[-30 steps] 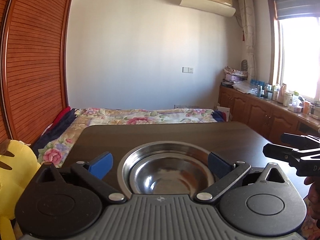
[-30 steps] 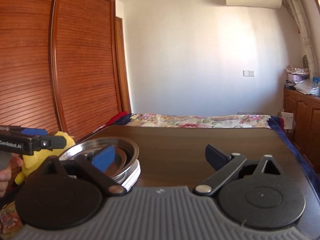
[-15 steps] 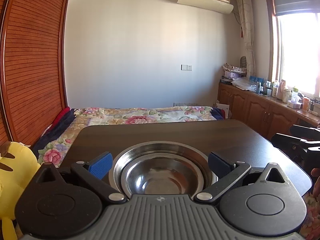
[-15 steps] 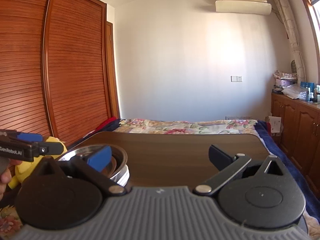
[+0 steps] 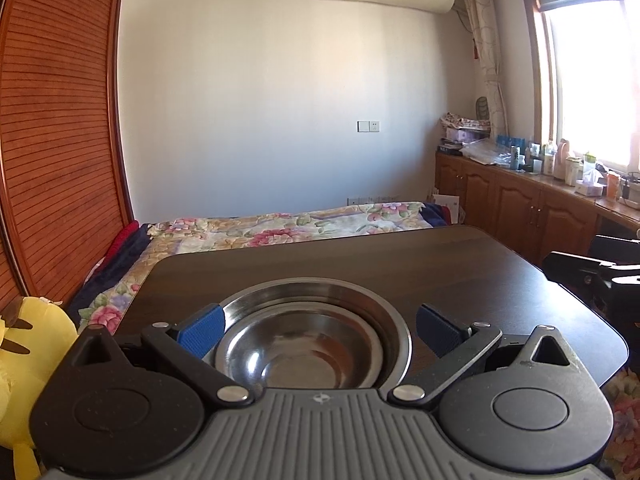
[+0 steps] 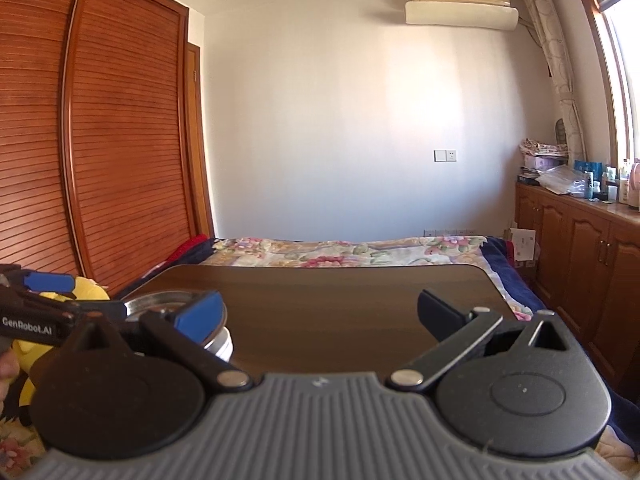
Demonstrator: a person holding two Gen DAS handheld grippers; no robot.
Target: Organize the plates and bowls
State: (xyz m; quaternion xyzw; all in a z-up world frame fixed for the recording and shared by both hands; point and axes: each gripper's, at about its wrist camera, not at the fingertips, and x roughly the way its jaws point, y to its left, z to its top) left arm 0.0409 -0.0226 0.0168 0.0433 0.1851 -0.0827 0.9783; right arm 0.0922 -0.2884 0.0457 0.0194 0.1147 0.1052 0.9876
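Here we hold the left gripper (image 5: pixel 318 330) spread wide, gripping nothing, with the nested steel bowls (image 5: pixel 308 340) on the dark table (image 5: pixel 440 264) just ahead between its fingers. Our right gripper (image 6: pixel 320 314) is equally wide and empty, the bowls forward-left of it.

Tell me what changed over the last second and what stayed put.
Both hand-held grippers drew back: the left hand-held gripper now sees more table, and the right hand-held gripper has slid away from the stacked bowls. Both remain open and empty; the stack hasn't moved.
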